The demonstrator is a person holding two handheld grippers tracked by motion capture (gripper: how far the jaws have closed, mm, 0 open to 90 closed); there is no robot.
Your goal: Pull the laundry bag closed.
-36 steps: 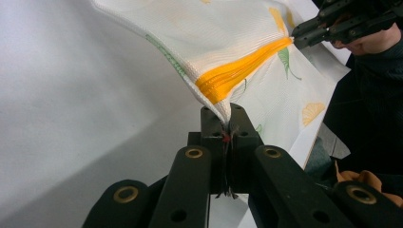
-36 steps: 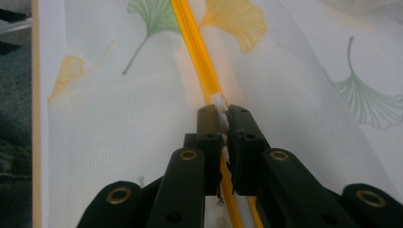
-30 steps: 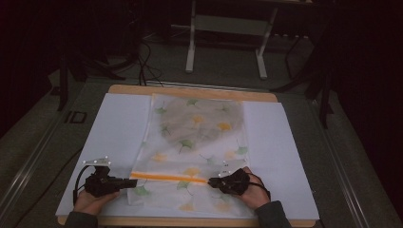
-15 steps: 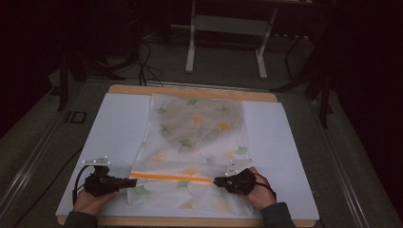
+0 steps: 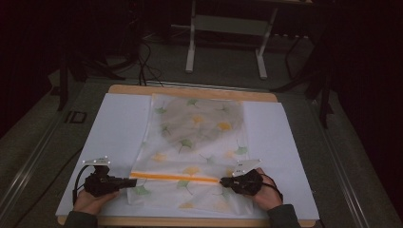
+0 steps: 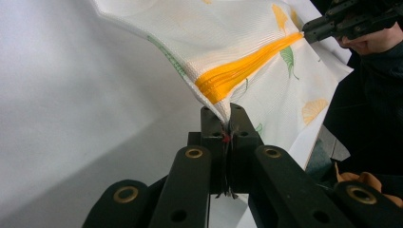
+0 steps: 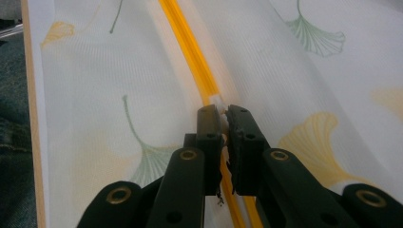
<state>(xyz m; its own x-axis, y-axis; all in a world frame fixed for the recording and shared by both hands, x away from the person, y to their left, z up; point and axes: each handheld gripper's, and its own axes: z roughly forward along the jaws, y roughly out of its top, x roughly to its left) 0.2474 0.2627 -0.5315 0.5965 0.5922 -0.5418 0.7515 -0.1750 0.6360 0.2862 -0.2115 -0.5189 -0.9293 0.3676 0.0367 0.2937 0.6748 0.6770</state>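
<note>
A thin white bag (image 5: 195, 142) with green and yellow leaves on it is being laid flat on a white sheet (image 5: 114, 123) that is covering the table (image 5: 190, 91). An orange zip (image 5: 176, 177) is running across the bag near the person's side.

In the high view, the left gripper (image 5: 134, 180) is being held at the left end of the zip, and the right gripper (image 5: 222, 181) is being held at the right end. The zip is being pulled straight between the 2 grippers.

In the left gripper view, the left gripper's (image 6: 227, 124) 2 jaws are being pressed together on the corner of the bag (image 6: 228, 42), right where the zip (image 6: 242, 69) ends. The cloth is being lifted off the sheet (image 6: 71, 104) there. The right gripper (image 6: 309, 29) is being seen far off at the other end of the zip.

In the right gripper view, the right gripper's (image 7: 223, 124) 2 jaws are being squeezed on the zip (image 7: 190, 47), at a small white piece (image 7: 216, 100) on it. The bag (image 7: 95, 71) is being spread out on both sides of the zip.
</note>
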